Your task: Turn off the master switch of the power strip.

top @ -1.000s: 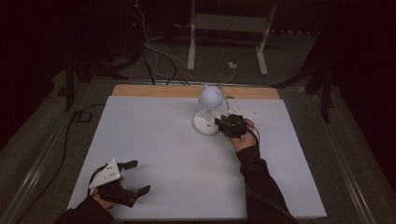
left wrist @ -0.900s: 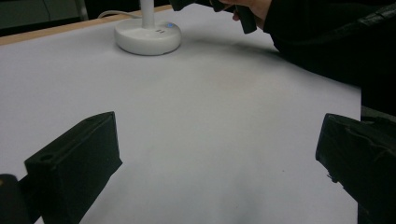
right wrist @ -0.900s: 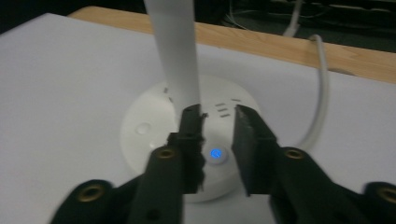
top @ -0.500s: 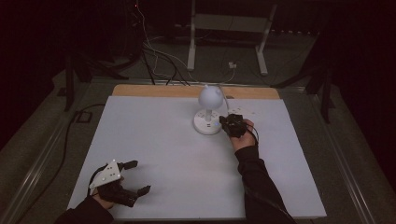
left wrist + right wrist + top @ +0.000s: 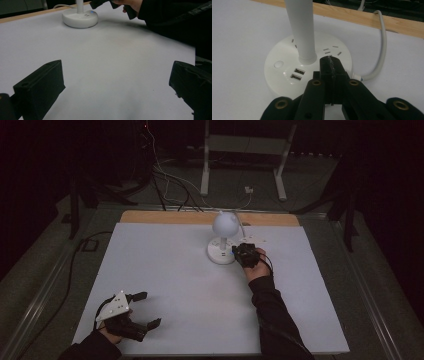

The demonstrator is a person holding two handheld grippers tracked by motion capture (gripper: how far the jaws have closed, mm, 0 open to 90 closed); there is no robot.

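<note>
A dim room around our bright table

We see a white tabletop (image 5: 165, 270) with a wooden far edge (image 5: 165, 216), grey floor (image 5: 45, 265), loose cables (image 5: 170, 185), and a white metal stand (image 5: 245, 145) in darkness.

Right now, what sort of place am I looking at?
Probably a lab recording bench: a white-topped table in a dark room, loose floor cables, a metal stand behind, and a white desk lamp.

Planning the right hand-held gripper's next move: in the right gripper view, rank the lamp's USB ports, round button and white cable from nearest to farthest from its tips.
1. Two USB ports, on the white round lamp base, just left of the right hand-held gripper.
2. White cable, curving away right.
3. Small round button, farther left; close to call against the cable.
</note>
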